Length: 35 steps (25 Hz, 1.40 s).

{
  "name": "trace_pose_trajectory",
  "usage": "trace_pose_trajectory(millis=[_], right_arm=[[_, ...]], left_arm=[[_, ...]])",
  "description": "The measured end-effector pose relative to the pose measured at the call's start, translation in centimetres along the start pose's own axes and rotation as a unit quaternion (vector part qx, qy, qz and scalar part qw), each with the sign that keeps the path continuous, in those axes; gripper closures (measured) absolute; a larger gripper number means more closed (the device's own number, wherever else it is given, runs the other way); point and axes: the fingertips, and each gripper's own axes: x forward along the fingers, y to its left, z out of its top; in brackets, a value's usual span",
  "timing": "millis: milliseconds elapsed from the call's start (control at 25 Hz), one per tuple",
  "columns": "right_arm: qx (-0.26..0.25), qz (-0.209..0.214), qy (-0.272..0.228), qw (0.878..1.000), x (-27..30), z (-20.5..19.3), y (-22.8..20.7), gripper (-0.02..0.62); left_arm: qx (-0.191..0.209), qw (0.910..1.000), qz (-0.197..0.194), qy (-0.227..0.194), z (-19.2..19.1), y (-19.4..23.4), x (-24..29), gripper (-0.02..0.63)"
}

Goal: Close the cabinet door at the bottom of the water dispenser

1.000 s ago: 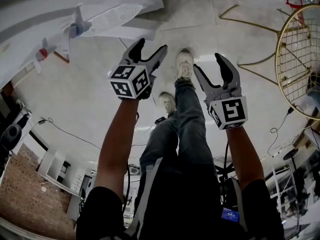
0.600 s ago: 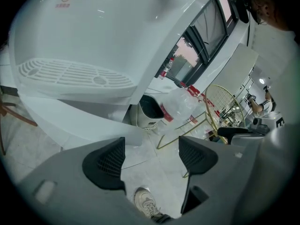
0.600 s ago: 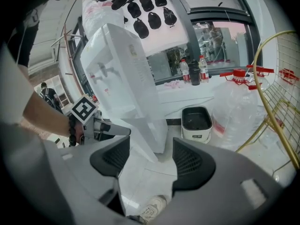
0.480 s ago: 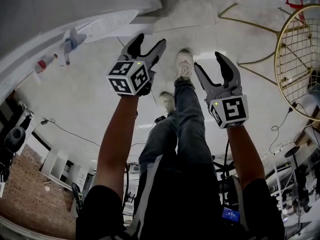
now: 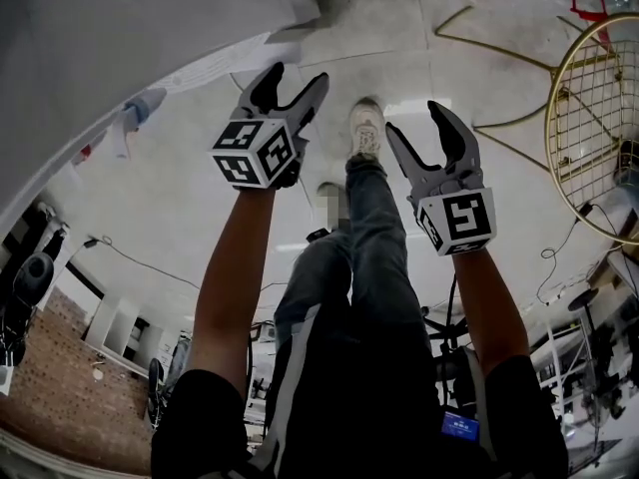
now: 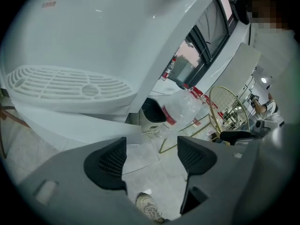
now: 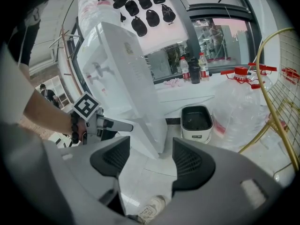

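Looking down, we see the left gripper point(image 5: 297, 80) released, its jaws apart with nothing between them, near the white water dispenser point(image 5: 110, 38) at the far left. The right gripper point(image 5: 417, 123) is released and empty too, to the right of our shoe point(image 5: 367, 126). Under the drip grille point(image 6: 70, 83) a white panel point(image 6: 65, 125) lies just beyond the left gripper; we cannot tell whether it is the cabinet door.

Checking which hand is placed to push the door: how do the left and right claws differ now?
The left claw is close beside the white water dispenser; right claw is over the floor by the person's leg. Left claw's view is filled by the drip grille; right claw's shows the dispenser from farther off. Both stand open, holding nothing.
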Motion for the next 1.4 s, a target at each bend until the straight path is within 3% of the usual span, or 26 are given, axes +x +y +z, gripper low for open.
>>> trace_pose_trajectory(millis=[200, 800, 1040, 1280, 1400], right_arm=[[0.000, 0.001, 0.003, 1.000, 0.3, -0.1, -0.5, 0.314], [0.011, -0.005, 0.007, 1.000, 0.7, 0.2, -3.0, 0.316], [0.022, -0.006, 0.013, 1.000, 0.7, -0.1, -3.6, 0.316], [0.023, -0.008, 0.019, 1.000, 0.5, -0.5, -4.5, 0.316], [0.024, -0.013, 0.018, 0.999, 0.4, -0.2, -5.0, 0.318]], left_arm=[[0.047, 0.9987, 0.013, 0.016, 0.1, -0.2, 0.6, 0.255], [0.049, 0.9982, 0.034, 0.003, 2.0, 0.2, 2.3, 0.255], [0.039, 0.9984, 0.041, 0.003, 2.0, 0.4, 3.0, 0.255], [-0.006, 0.9986, 0.052, -0.008, 2.5, 1.4, 3.3, 0.255], [-0.010, 0.9985, 0.053, -0.008, 2.7, 1.5, 3.5, 0.255]])
